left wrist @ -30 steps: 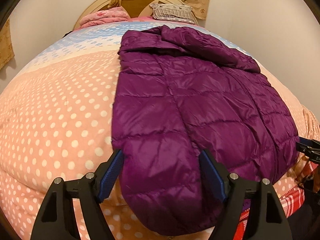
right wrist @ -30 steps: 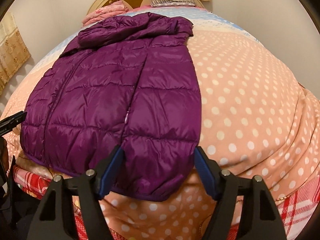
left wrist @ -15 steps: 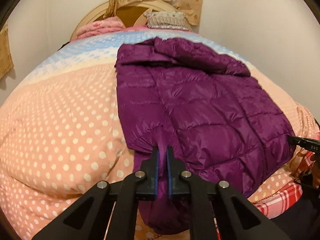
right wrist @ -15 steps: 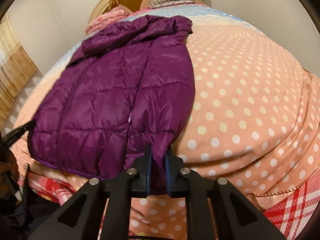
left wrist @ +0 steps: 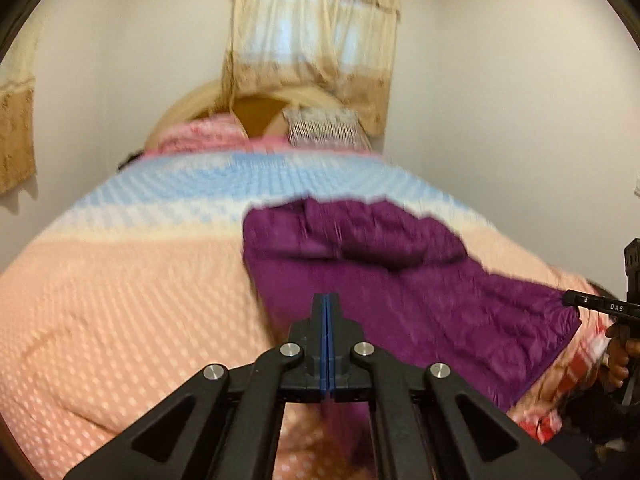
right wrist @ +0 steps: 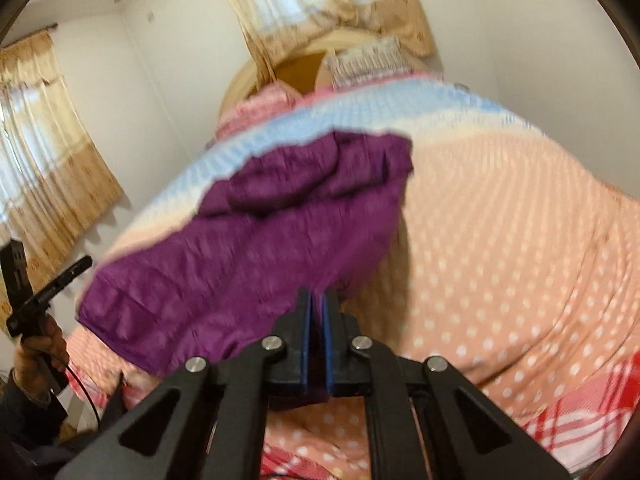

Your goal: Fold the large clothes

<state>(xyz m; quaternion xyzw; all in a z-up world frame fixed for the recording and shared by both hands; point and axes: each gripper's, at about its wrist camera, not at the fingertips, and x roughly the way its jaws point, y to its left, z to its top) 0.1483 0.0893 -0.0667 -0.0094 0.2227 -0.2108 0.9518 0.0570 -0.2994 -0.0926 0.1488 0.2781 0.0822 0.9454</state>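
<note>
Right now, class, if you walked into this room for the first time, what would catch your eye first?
The purple puffer jacket stands out most, spread on the peach polka-dot bedspread, its near hem clamped in both the left gripper and the right gripper, jaws shut. Next, the gold curtain hanging above the round headboard at the far end of the bed.

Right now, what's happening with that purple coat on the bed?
A person is folding a purple puffer jacket spread on a polka-dot bedspread. They hold a two-finger gripper in each hand. The left gripper and the right gripper are each clamped shut on the jacket's near hem, which is raised off the bed. The hood end lies flat toward the headboard.
</note>
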